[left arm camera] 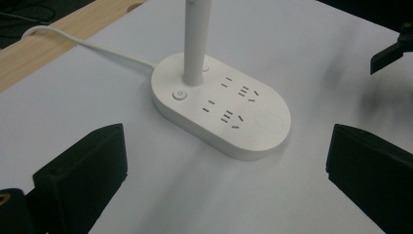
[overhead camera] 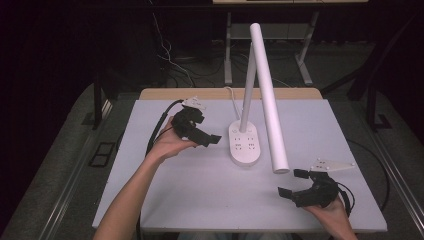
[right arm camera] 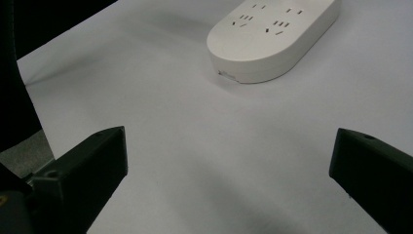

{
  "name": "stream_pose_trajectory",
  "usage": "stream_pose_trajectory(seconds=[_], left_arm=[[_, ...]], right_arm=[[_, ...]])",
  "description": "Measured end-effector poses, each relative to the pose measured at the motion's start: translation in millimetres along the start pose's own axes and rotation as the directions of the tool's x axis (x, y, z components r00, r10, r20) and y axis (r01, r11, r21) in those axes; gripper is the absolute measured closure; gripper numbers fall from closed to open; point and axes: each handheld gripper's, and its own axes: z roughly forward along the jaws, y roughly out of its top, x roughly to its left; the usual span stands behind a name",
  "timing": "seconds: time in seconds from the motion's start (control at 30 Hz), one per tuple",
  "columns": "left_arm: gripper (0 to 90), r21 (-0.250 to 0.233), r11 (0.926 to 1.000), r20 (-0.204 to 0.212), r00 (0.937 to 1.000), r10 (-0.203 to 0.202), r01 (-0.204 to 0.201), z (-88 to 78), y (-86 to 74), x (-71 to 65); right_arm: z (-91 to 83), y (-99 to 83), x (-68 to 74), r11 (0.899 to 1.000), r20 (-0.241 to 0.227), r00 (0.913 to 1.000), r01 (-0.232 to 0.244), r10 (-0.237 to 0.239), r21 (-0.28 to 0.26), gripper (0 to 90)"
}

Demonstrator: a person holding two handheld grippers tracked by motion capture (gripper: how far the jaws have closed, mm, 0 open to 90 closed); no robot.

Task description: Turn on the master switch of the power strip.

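Observation:
A white desk lamp stands mid-table on an oval base (overhead camera: 245, 144) that has sockets on top. Its post (overhead camera: 247, 85) rises from the base, and its long tube head (overhead camera: 269, 100) slants down toward the front right. My left gripper (overhead camera: 207, 129) hovers just left of the base, open, jaws pointing at it. In the left gripper view the base (left arm camera: 243, 122), its round button (left arm camera: 179, 94) and white cord (left arm camera: 97, 48) lie ahead of the left gripper (left arm camera: 224, 170). My right gripper (overhead camera: 291, 183) is open near the front right, below the tube's end. The base (right arm camera: 272, 39) lies beyond the right gripper (right arm camera: 229, 156).
The white tabletop (overhead camera: 200, 190) has a wooden strip (overhead camera: 165, 93) along its far edge. Black cables trail from both grippers. Behind the table, desk legs (overhead camera: 228, 50) and loose floor cables (overhead camera: 172, 62) sit in the dark. The other gripper's jaw (left arm camera: 389, 51) shows at the left gripper view's upper right.

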Motion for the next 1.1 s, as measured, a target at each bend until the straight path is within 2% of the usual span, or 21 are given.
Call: stream_pose_trajectory(seconds=[0.17, 0.2, 0.27, 0.3, 0.33, 0.43, 0.47, 0.5, 0.53, 0.57, 0.67, 0.7, 0.73, 0.77, 0.83, 1.0, 1.03, 1.1], left_arm=[[0.5, 0.018, 0.9998, 0.000, 1.0000, 0.002, -0.002, 7.3, 4.9, 3.0], [0.5, 0.032, 0.9993, -0.001, 0.9999, 0.016, -0.016, 8.6, 6.0, 4.5], [0.5, 0.026, 0.9996, -0.008, 0.9999, -0.012, 0.013, 14.6, 8.2, 6.0], [0.5, 0.026, 0.9996, -0.008, 0.9999, -0.012, 0.013, 14.6, 8.2, 6.0], [0.5, 0.047, 0.9988, -0.007, 0.9999, 0.011, -0.011, 15.2, 9.2, 8.4], [0.5, 0.058, 0.9982, -0.010, 0.9998, 0.016, -0.016, 19.1, 11.8, 11.4], [0.5, 0.049, 0.9988, -0.012, 0.9999, 0.003, -0.003, 20.5, 12.4, 11.8], [0.6, 0.056, 0.9984, -0.011, 0.9999, 0.012, -0.012, 20.9, 13.3, 13.4], [0.8, 0.035, 0.9993, -0.017, 0.9998, -0.012, 0.013, 23.3, 13.7, 13.0], [0.9, 0.056, 0.9984, -0.013, 0.9999, 0.006, -0.005, 22.9, 14.5, 15.3], [1.1, 0.061, 0.9982, -0.015, 0.9999, 0.000, 0.001, 26.5, 16.4, 18.4], [1.3, 0.049, 0.9986, -0.020, 0.9996, -0.019, 0.020, 28.4, 17.0, 18.4], [1.4, 0.063, 0.9980, -0.017, 0.9999, -0.003, 0.004, 28.7, 18.2, 20.5], [1.6, 0.043, 0.9987, -0.019, 0.9994, -0.028, 0.028, 31.4, 18.8, 19.8], [2.1, 0.058, 0.9983, -0.016, 0.9998, -0.006, 0.007, 33.5, 21.1, 23.0], [3.3, 0.052, 0.9984, -0.021, 0.9995, -0.022, 0.023, 43.4, 26.4, 25.4], [3.3, 0.031, 0.9984, -0.023, 0.9987, -0.046, 0.047, 46.8, 27.3, 24.5], [3.7, 0.047, 0.9983, -0.021, 0.9992, -0.034, 0.035, 50.0, 29.5, 26.0]], right_arm=[[-0.2, -0.2, -0.1, 1.000, -0.001, 1.0000, 0.000, 0.000, 0.000, 0.0], [-0.4, -0.3, -0.2, 1.000, -0.001, 1.0000, 0.000, 0.000, -0.001, 0.0], [-0.7, -0.4, -0.4, 1.000, -0.001, 1.0000, 0.001, -0.001, 0.000, 0.1], [-0.7, -0.4, -0.4, 1.000, -0.001, 1.0000, 0.001, -0.001, 0.000, 0.1], [-1.3, -0.6, -0.9, 1.000, -0.001, 1.0000, 0.001, -0.001, 0.001, 0.0], [-1.6, -0.8, -1.6, 1.000, -0.001, 1.0000, 0.000, 0.000, 0.000, 0.1], [-1.6, -0.8, -1.6, 1.000, -0.001, 1.0000, 0.000, 0.000, 0.000, 0.1], [-1.6, -0.8, -1.7, 1.000, -0.001, 1.0000, 0.000, 0.000, -0.001, 0.0], [-1.7, -0.8, -1.6, 1.000, 0.000, 1.0000, 0.001, -0.001, 0.000, 0.1], [-1.7, -0.8, -1.6, 1.000, 0.000, 1.0000, 0.001, -0.001, 0.000, 0.1], [-1.6, -0.8, -1.6, 1.000, -0.001, 1.0000, 0.001, -0.001, 0.001, 0.0], [-1.6, -0.8, -1.6, 1.000, -0.001, 1.0000, 0.001, -0.001, 0.000, 0.1], [-1.6, -0.8, -1.6, 1.000, -0.001, 1.0000, 0.001, -0.001, 0.000, 0.1], [-1.6, -0.7, -1.6, 1.000, -0.002, 1.0000, 0.001, -0.001, 0.001, 0.0], [-1.6, -0.8, -1.7, 1.000, -0.002, 1.0000, 0.003, -0.003, 0.001, 0.1], [-1.6, -0.8, -1.7, 1.000, -0.003, 1.0000, 0.002, -0.002, 0.001, 0.0], [-1.6, -0.8, -1.7, 1.000, -0.003, 1.0000, 0.002, -0.002, 0.001, 0.0], [-1.6, -0.8, -1.7, 1.000, -0.003, 1.0000, 0.002, -0.002, 0.001, 0.1]])
